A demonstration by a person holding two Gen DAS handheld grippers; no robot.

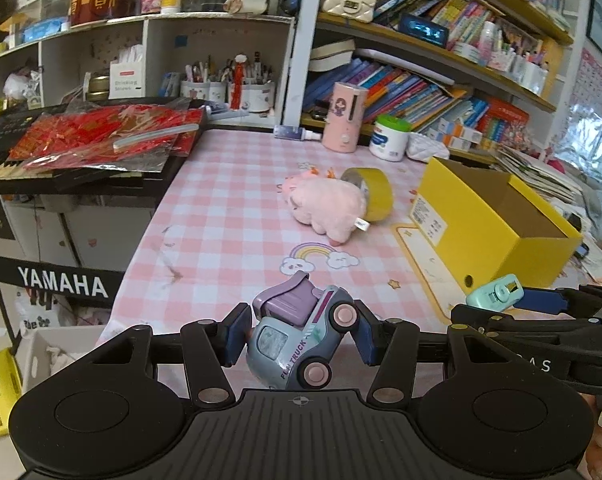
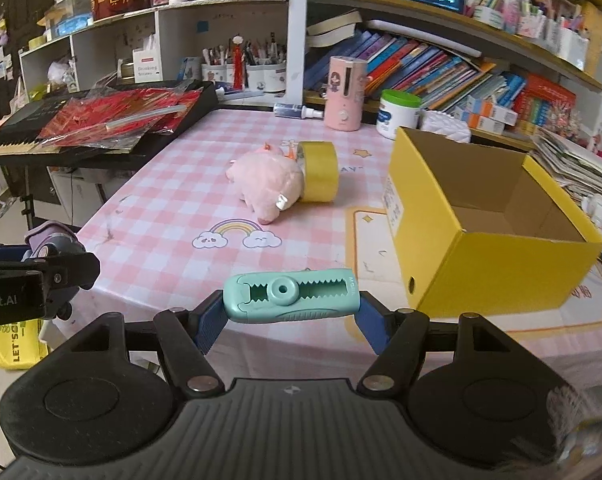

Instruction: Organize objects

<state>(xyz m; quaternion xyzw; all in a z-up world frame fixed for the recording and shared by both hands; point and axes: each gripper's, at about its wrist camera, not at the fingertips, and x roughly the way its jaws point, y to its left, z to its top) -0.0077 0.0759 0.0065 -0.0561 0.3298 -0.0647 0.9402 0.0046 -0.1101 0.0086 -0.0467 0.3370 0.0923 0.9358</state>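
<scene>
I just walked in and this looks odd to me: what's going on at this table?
A person is tidying a pink checked table using a handheld tool in each hand. The left tool grips a small grey-and-purple toy truck; the right tool grips a mint-green correction tape dispenser. Both are held above the table's near edge. An open, apparently empty yellow box stands to the right, while a pink plush toy and a yellow tape roll lie mid-table.
</scene>
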